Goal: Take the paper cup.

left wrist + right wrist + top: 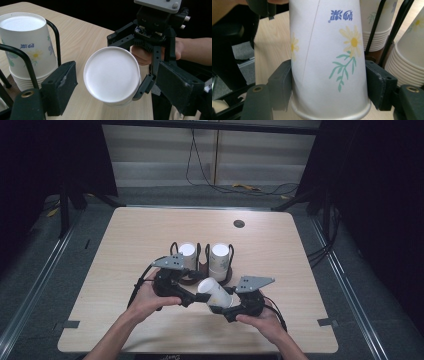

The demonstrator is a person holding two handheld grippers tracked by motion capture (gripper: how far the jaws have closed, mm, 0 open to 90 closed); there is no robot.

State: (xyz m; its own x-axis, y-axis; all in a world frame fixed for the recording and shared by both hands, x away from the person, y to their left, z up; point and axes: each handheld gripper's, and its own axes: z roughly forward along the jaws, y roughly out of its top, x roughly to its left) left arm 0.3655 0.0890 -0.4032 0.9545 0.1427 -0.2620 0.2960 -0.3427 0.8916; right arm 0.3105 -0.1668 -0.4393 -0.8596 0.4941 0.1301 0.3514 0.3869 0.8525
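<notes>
A white paper cup point(213, 290) printed with a yellow flower lies on its side in the air between both grippers, just in front of the cup holder. My right gripper point(328, 85) is shut on the cup point(324, 50) near its rim, one pad on each side of the wall. In the left gripper view the cup's round base point(111, 73) faces the camera. My left gripper point(117, 75) stands open around that base, and both pads are clear of it. In the high view the left gripper point(195, 292) is on the left and the right gripper point(222, 305) on the right.
A black wire holder point(200, 266) at the middle of the wooden table point(280, 250) carries two upside-down stacks of paper cups point(187, 251) point(220, 257). A round grommet hole point(239, 224) lies further back. Cables run across the floor behind the table.
</notes>
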